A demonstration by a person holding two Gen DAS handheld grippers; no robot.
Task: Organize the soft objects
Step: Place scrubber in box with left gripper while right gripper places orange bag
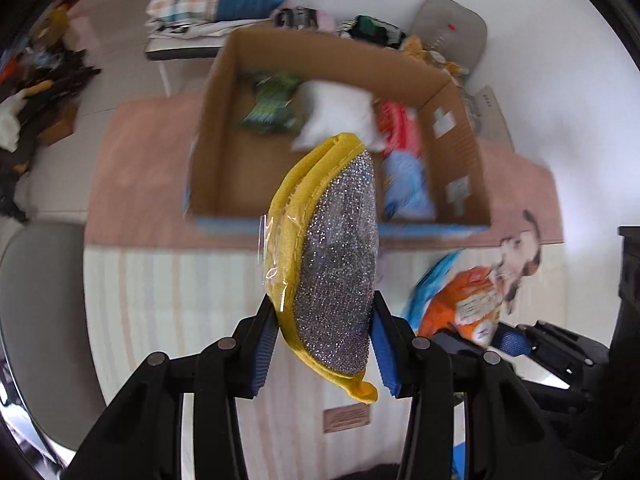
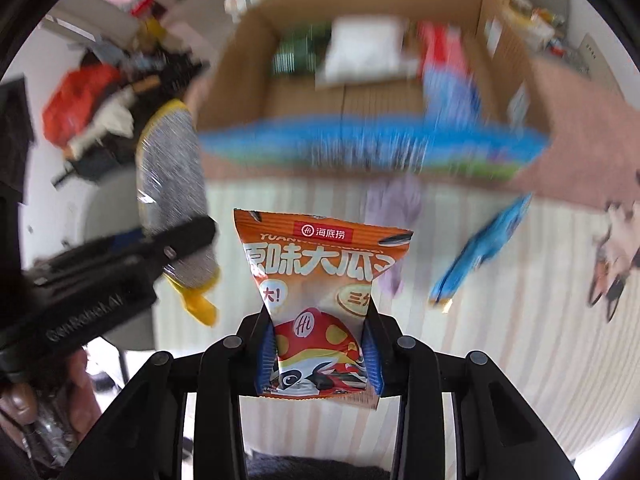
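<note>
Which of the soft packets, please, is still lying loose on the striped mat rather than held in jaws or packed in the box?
The blue packet, right of the orange snack bag; that bag and the yellow-edged scouring pad are held.

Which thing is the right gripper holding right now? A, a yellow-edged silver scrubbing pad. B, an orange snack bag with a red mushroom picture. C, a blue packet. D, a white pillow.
B: in the right wrist view the right gripper has its blue pads pressed on the orange snack bag, while the scrubbing pad sits in the left gripper.
</note>
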